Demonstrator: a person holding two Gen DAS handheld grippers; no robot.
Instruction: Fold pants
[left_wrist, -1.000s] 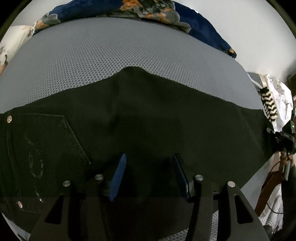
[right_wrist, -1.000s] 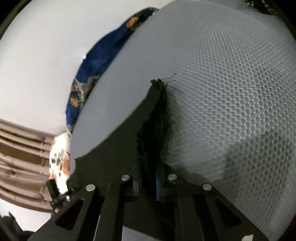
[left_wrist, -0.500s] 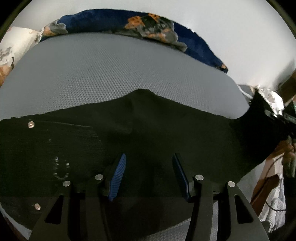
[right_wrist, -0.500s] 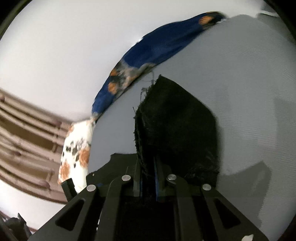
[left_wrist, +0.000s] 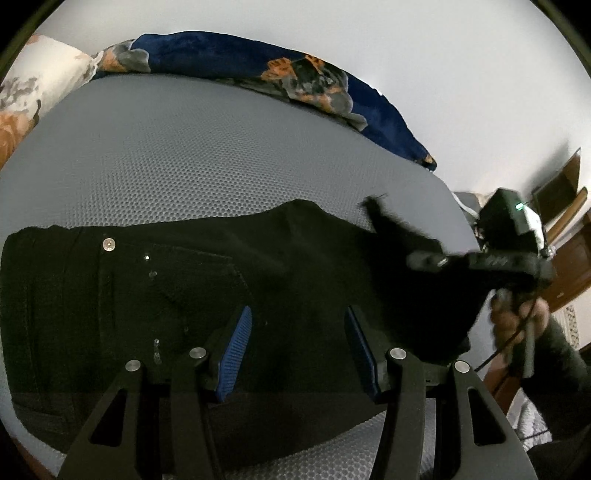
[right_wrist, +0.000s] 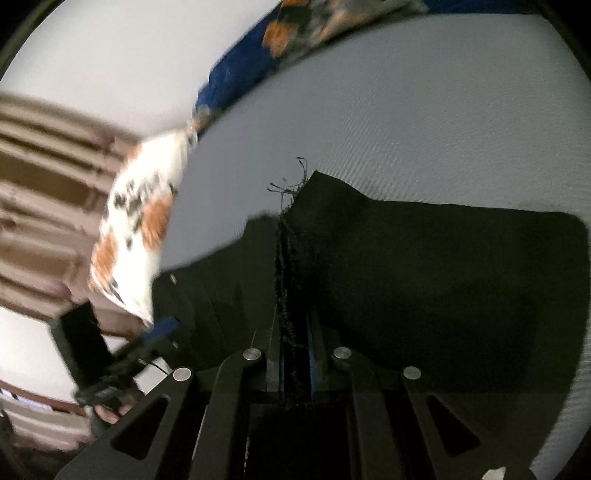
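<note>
Black pants (left_wrist: 192, 295) lie across a grey mesh mattress (left_wrist: 184, 158), waistband and rivets to the left. My left gripper (left_wrist: 299, 350) is open and hovers just above the middle of the pants, holding nothing. My right gripper (right_wrist: 295, 332) is shut on the frayed hem end of the pants (right_wrist: 424, 277) and holds it lifted over the mattress. In the left wrist view the right gripper (left_wrist: 428, 260) shows at the right with the raised leg end hanging from it. In the right wrist view the left gripper (right_wrist: 155, 334) shows at lower left.
A blue floral blanket (left_wrist: 288, 74) lies along the far edge of the mattress by a white wall. A white and orange floral pillow (left_wrist: 22, 99) sits at the left end. Brown wooden furniture (left_wrist: 569, 236) stands past the right end.
My right gripper has lifted the leg end and carried it leftward over the pants, toward the waistband. My left gripper has pulled back a little and stayed open.
</note>
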